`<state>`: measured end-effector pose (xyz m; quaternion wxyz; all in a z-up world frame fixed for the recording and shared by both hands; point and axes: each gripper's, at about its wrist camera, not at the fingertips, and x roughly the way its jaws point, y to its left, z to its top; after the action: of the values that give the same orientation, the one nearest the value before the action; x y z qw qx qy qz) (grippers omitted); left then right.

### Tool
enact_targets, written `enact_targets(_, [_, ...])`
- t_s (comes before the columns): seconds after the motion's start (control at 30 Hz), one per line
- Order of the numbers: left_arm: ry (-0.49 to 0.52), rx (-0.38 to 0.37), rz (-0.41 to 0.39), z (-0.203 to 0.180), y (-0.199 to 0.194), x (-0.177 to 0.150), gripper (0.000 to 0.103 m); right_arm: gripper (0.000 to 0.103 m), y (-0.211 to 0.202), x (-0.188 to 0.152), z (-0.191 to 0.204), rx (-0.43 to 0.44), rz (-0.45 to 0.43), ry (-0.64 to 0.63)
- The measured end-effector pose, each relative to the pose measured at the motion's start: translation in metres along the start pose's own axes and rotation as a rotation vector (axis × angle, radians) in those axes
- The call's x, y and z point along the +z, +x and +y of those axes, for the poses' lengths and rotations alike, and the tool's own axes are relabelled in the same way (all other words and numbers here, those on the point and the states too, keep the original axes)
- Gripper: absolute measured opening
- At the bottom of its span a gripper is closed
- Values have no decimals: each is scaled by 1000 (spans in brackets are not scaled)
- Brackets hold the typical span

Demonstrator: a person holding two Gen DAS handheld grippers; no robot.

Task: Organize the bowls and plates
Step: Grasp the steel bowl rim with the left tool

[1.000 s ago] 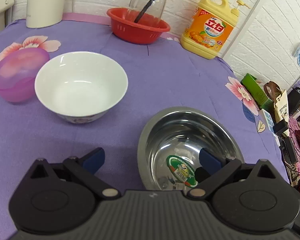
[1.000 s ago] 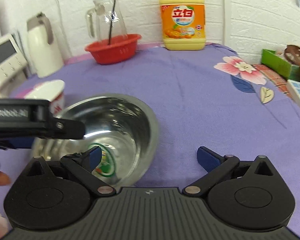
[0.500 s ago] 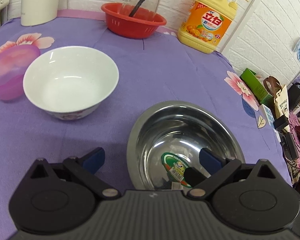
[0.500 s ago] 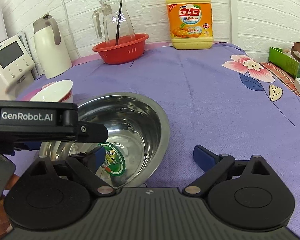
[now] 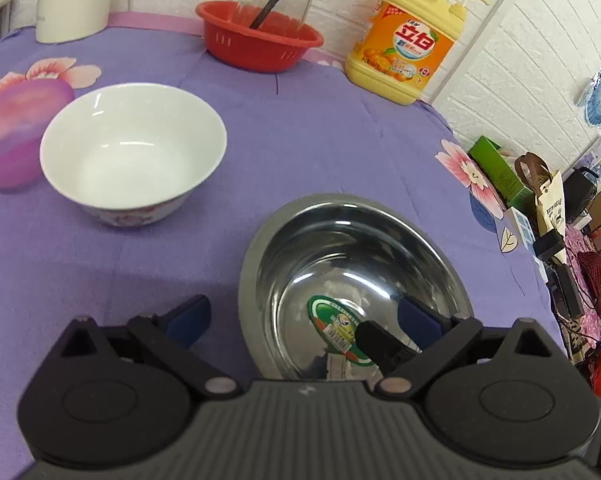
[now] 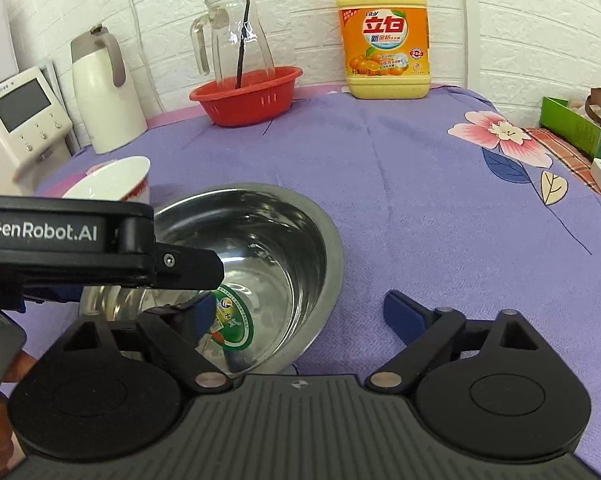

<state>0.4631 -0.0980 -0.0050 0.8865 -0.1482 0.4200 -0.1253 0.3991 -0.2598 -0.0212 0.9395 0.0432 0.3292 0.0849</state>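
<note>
Purple tablecloth (image 5: 340,128) bears steel bowl (image 5: 352,280), both wide-spread claws straddling its rim.

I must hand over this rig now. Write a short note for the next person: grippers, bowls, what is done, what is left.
Left gripper: open, straddling the near-left rim of the steel bowl, one finger inside.
Right gripper: open, straddling the same bowl's near-right rim.
White bowl stands on the purple cloth, left of the steel bowl; pink bowl lies beyond it, upside down.
Done: nothing stacked.
Left: close on the steel bowl, then probably nest the bowls.
</note>
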Motion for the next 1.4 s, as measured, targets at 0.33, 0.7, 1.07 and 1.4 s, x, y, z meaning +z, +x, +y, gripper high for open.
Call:
enact_targets(0.33, [46,-70,14,-10,1,-4,68,103,1,-3,9,5,-15,-58])
enact_targets(0.7, [63,-61,64,-9,-24,-17,68,103,-9,-4,20,97,16,-53])
enact_targets(1.07, [115,-133,128,-8,-86,-92,70,103,-87,-56,54,86,22,-128])
enact_targets(1.4, [173,-139,121,-8,-120,-142,71,103,-130,-100,65,73,26,-93])
